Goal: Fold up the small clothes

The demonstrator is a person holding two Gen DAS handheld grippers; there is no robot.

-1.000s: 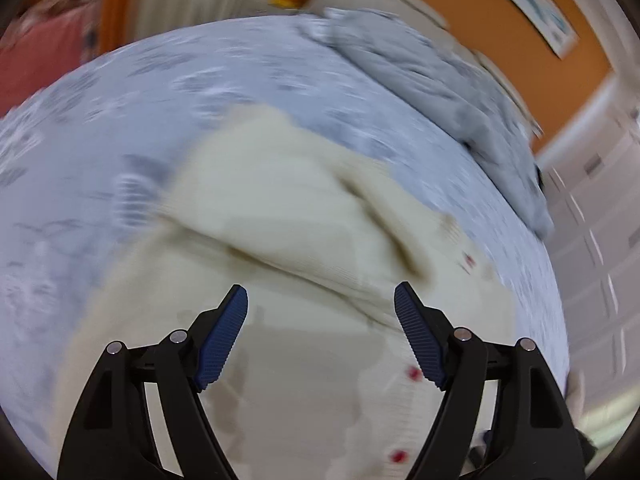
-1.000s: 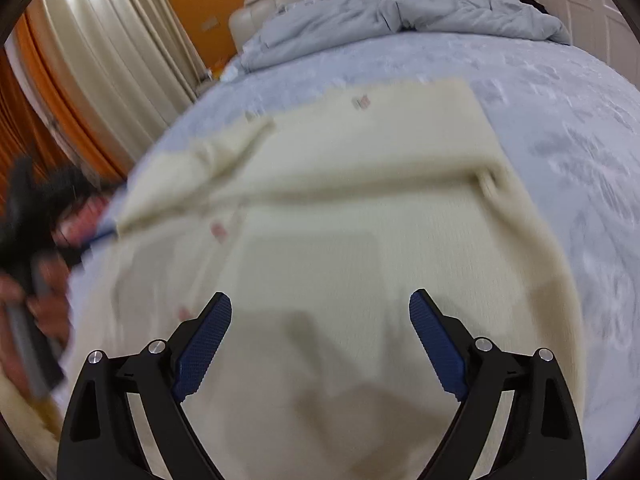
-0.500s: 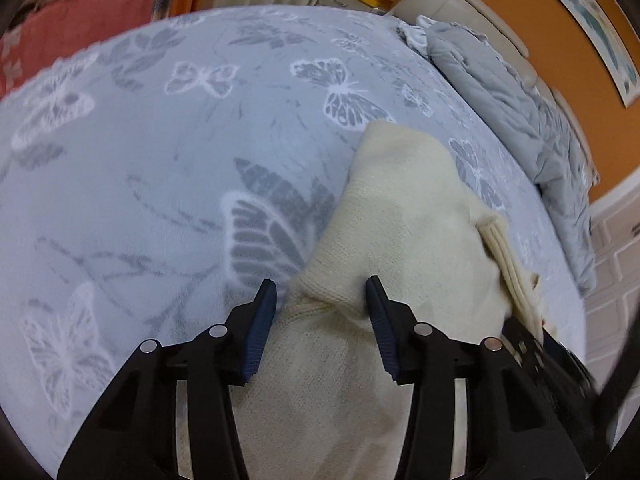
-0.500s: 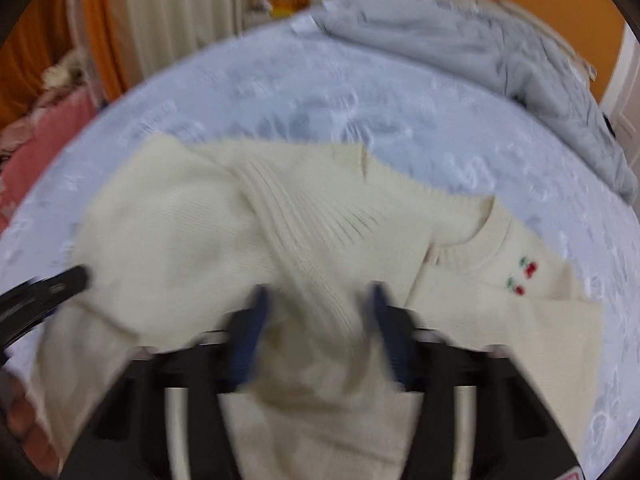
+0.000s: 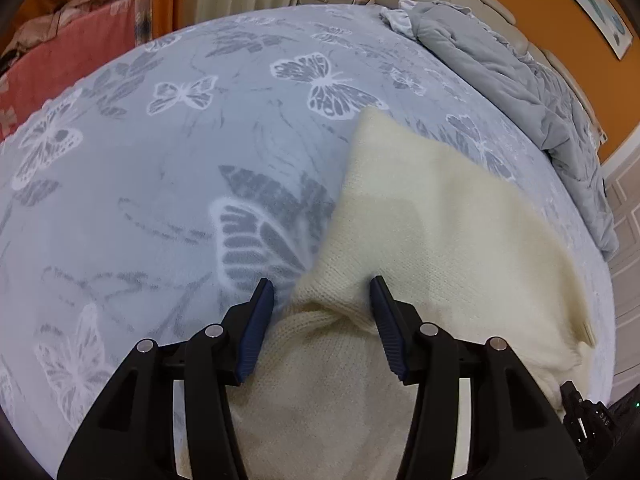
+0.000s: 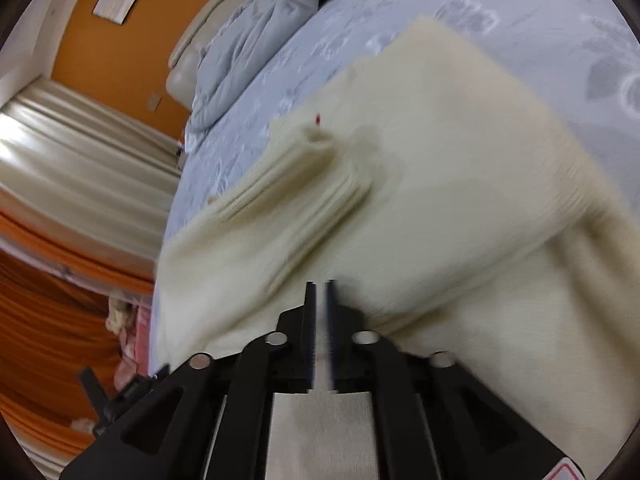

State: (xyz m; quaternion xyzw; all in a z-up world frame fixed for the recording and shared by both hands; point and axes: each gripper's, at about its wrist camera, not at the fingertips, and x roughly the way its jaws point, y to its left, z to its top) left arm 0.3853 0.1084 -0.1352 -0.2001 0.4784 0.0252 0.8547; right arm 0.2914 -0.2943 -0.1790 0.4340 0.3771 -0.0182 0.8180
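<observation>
Both claws at the cream sweater [image 5: 440, 220], left claw [image 5: 322, 300] opening.

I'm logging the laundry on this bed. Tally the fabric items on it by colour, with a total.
Cream: 1, the knit sweater
Grey: 1, the crumpled duvet by the headboard
Blue-grey with butterflies: 1, the bedspread underneath
Total: 3
</observation>
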